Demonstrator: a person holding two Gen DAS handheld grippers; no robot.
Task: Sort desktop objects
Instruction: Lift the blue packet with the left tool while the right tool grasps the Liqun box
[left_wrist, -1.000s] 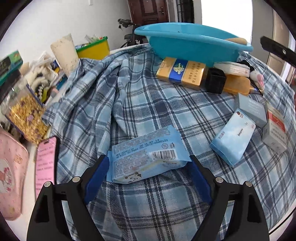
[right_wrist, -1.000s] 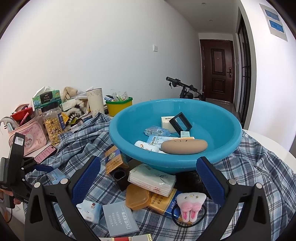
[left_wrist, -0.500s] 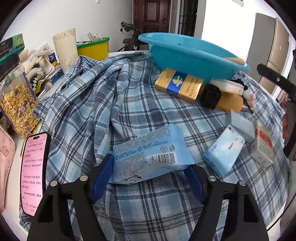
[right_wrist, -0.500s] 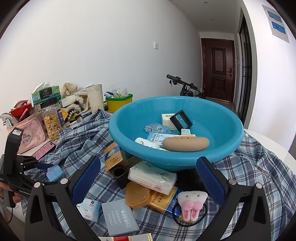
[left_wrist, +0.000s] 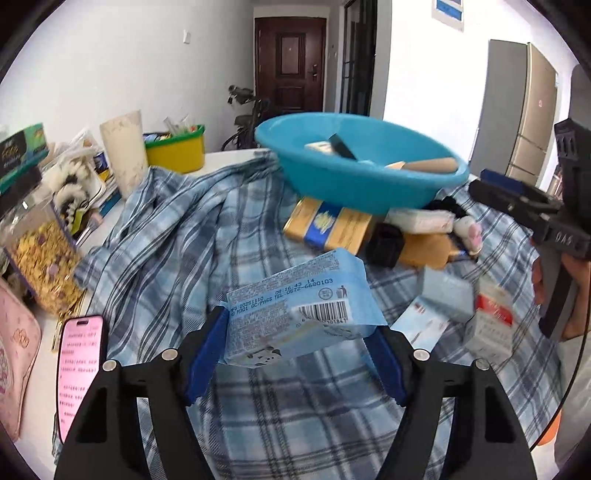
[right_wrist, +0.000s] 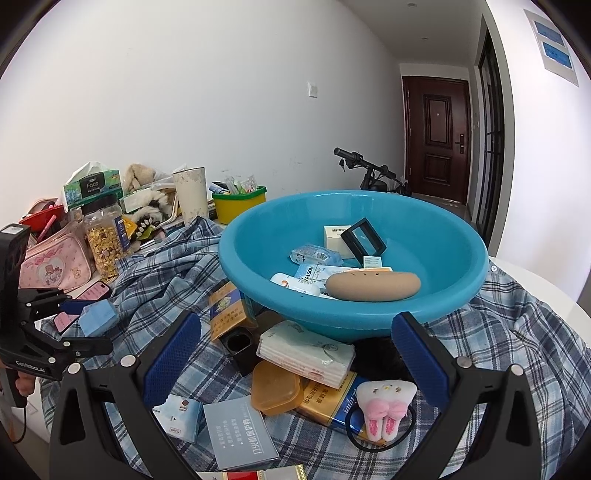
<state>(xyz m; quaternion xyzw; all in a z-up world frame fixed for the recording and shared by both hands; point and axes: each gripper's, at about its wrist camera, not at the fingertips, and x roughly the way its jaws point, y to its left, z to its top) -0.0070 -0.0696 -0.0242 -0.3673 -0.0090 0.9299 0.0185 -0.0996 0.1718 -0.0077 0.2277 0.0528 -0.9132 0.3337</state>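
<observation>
My left gripper is shut on a light blue tissue packet and holds it lifted above the plaid cloth; it also shows in the right wrist view. The blue basin stands beyond it, holding a tan case, a black frame box and small packets. My right gripper is open and empty, hovering over loose items in front of the basin: a gold-and-blue carton, a tissue pack, an orange box and a tooth plush.
At the left edge lie a pink phone, a cereal jar, a pink pouch, a white cup and a yellow bin. Small boxes sit at the right of the cloth.
My left gripper has lifted the blue tissue packet off the cloth and tilted upward toward the basin. The right gripper has hardly moved.
</observation>
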